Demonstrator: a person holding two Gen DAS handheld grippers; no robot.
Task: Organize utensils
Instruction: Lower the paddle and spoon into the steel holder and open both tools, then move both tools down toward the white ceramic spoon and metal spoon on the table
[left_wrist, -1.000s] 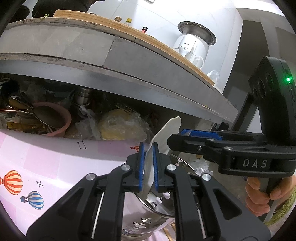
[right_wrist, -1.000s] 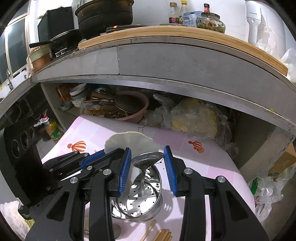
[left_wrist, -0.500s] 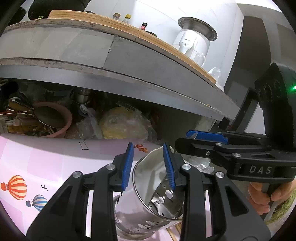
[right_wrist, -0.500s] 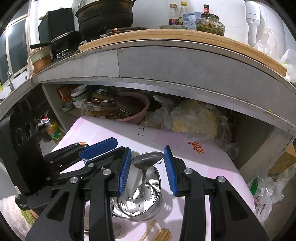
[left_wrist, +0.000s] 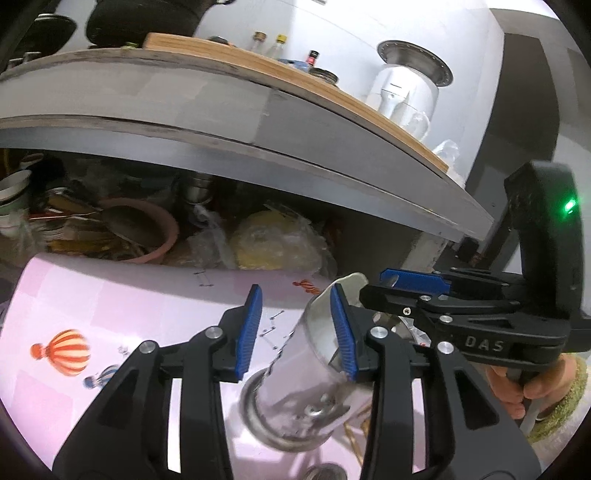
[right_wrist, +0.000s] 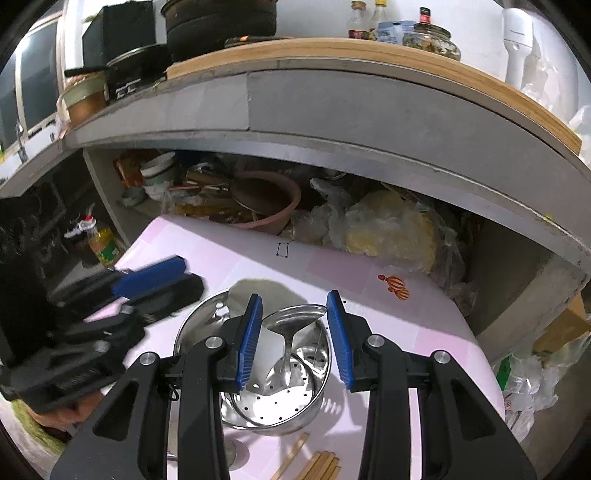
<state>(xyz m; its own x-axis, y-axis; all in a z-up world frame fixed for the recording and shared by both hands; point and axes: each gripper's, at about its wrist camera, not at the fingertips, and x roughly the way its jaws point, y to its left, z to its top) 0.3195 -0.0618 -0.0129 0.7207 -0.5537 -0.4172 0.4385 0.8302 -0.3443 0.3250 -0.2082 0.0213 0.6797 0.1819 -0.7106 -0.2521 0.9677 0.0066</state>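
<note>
A perforated steel utensil holder (right_wrist: 295, 406) stands on the pink tablecloth. Inside it leans a white rice paddle (right_wrist: 267, 350). A metal spoon (right_wrist: 295, 323) stands handle-down in the holder, and my right gripper (right_wrist: 295, 332) is shut on its bowl. In the left wrist view my left gripper (left_wrist: 295, 321) hovers just short of the blurred holder (left_wrist: 291, 417). Its jaws are opening, with nothing gripped between them. The right gripper (left_wrist: 373, 286) reaches in from the right there. The left gripper (right_wrist: 192, 277) shows blurred at the left of the right wrist view.
Wooden chopsticks (right_wrist: 317, 465) lie on the cloth in front of the holder, and a shiny steel lid (right_wrist: 201, 321) sits at its left. Behind, a low shelf holds a pink basin (right_wrist: 273, 206) and plastic bags (right_wrist: 388, 236). A concrete counter overhangs it.
My left gripper let go of the white paddle, which dropped into the holder, then opened and drew back and up. The right gripper kept still on the spoon.
</note>
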